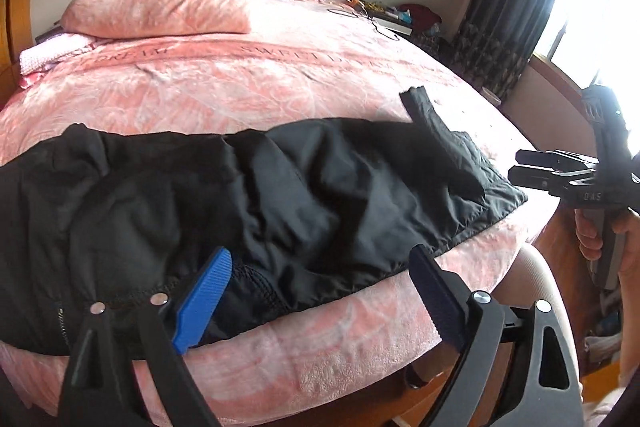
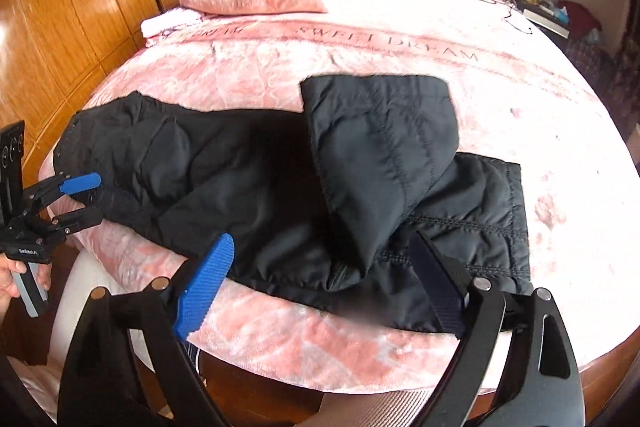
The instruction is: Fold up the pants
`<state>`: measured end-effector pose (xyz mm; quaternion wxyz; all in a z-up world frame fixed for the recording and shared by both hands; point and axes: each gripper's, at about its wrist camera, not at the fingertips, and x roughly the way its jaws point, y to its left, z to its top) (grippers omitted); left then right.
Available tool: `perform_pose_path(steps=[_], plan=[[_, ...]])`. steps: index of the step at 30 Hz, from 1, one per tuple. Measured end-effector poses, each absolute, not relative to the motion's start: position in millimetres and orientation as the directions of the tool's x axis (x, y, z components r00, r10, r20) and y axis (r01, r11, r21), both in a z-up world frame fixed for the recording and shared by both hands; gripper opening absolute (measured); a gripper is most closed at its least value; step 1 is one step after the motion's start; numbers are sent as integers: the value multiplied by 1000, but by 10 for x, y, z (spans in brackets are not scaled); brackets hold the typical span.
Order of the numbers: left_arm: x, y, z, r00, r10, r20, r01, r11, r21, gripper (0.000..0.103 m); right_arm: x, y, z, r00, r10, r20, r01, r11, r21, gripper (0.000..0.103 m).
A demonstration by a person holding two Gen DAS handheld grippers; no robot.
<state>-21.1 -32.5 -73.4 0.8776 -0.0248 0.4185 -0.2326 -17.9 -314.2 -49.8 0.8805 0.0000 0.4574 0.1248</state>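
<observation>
Black pants (image 2: 280, 187) lying crosswise along the near edge of the bed (image 2: 520, 99), on the pink blanket, with one leg end doubled back over the other toward the right. Left gripper (image 1: 320, 291) spread wide just above the waist end, blue pad (image 1: 204, 299) over the fabric but not pinching it, nothing held. Right gripper (image 2: 324, 283) likewise wide open over the leg end near the hem, empty. Fold only partly made and untidy: flap askew, cloth bunched through the middle. Risk, judged from here: slick quilted fabric so close to the edge likely to slide off the bed if tugged toward the person. Grabbing only the top layer likely to undo the flap instead of carrying both layers. Uneven pulls from the two ends apt to twist the legs out of line.
</observation>
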Motion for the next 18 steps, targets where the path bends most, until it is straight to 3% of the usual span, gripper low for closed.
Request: perform_pose_path(steps=[3, 8, 13, 15, 16, 18], plan=[[-116, -329, -685, 566, -405, -718, 365, 904, -222, 94, -65, -3165, -373, 571, 207, -794, -173, 976, 130, 91], [38, -403, -755, 561, -383, -734, 318, 918, -237, 94, 427, -2776, -561, 506, 116, -855, -160, 986, 39, 91], [115, -423, -855, 555, -346, -757, 271, 935, -229, 94, 890, -2444, -1033, 425, -100, -900, -89, 984, -152, 88], [167, -398, -911, 550, -327, -769, 247, 943, -224, 94, 984, -2483, -1185, 391, -178, -903, -51, 975, -214, 72], [198, -379, -945, 546, -317, -776, 235, 947, -221, 94, 1014, -2518, -1227, 378, -205, -903, -34, 972, -234, 54], [246, -345, -1022, 537, -299, -789, 210, 953, -218, 94, 1014, -2652, -1243, 369, -158, -916, -2, 985, -171, 36]])
